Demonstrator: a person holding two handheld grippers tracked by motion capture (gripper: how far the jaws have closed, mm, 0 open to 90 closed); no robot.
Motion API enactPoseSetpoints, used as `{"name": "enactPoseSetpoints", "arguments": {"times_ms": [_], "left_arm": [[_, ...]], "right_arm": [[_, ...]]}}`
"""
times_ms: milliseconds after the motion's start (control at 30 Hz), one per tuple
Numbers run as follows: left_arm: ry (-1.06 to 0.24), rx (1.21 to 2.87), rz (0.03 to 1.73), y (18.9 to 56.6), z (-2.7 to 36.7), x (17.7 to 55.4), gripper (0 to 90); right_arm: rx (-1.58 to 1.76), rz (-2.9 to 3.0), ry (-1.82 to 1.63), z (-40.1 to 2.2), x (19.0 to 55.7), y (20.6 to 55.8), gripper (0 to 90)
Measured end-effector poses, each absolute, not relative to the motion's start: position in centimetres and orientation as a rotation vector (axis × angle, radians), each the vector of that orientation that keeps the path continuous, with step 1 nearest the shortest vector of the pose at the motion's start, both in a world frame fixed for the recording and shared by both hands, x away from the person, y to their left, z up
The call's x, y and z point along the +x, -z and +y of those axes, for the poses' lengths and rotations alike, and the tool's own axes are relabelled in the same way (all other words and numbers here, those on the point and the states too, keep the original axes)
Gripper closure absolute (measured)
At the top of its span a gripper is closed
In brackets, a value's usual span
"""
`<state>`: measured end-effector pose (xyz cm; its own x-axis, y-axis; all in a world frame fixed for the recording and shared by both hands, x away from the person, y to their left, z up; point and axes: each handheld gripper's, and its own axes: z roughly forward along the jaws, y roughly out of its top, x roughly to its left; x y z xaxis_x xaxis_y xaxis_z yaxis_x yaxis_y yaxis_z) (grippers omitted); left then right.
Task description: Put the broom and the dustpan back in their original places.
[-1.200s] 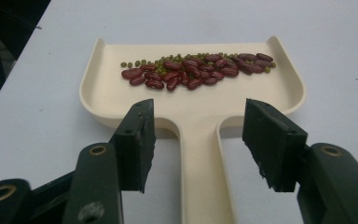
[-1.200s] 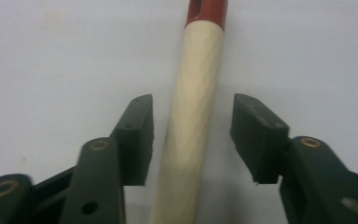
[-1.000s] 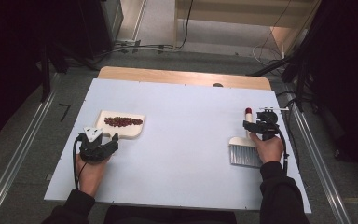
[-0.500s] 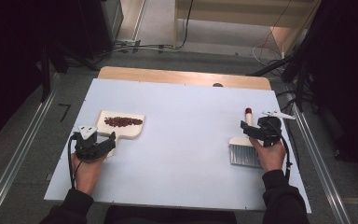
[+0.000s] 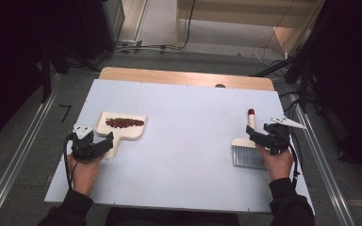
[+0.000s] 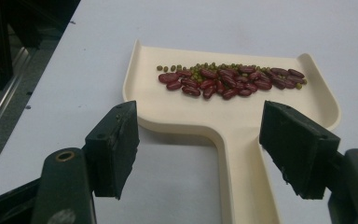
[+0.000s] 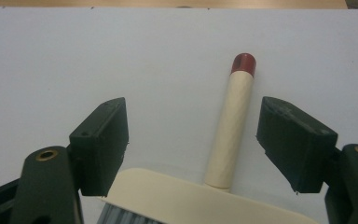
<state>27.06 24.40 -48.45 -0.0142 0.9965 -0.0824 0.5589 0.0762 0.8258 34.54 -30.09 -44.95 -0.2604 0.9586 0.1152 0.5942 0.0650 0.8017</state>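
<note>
Dustpan (image 6: 242, 119) is the thing to go by here, a cream one lying flat on the pale blue worktop (image 5: 188, 117) with a line of red beans (image 6: 228, 81) and a few small green ones across its tray. Left claw (image 5: 104, 147) sits right at the end of the dustpan's handle, and its jaws have just been opening: they stand well apart, the handle running between them, neither pad touching it as far as I can see in the left gripper view. Well away from the dustpan, over on the opposite side of the worktop, lies a small brush (image 5: 247, 148) with grey bristles, a cream handle and a red tip. Right claw (image 5: 250, 134) hangs over the brush head, and its jaws have just been opening too: wide apart, the handle lying between them but free of both pads, pointing away from the person.
</note>
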Motion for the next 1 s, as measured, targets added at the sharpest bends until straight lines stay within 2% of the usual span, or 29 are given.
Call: {"name": "enactPoseSetpoints", "arguments": {"times_ms": [1000], "left_arm": [[-0.792,1.576,1.653,48.2,25.0,26.1,25.7]], "right_arm": [[1.554,1.884,-1.066,-33.4,29.7,46.0,21.5]]}}
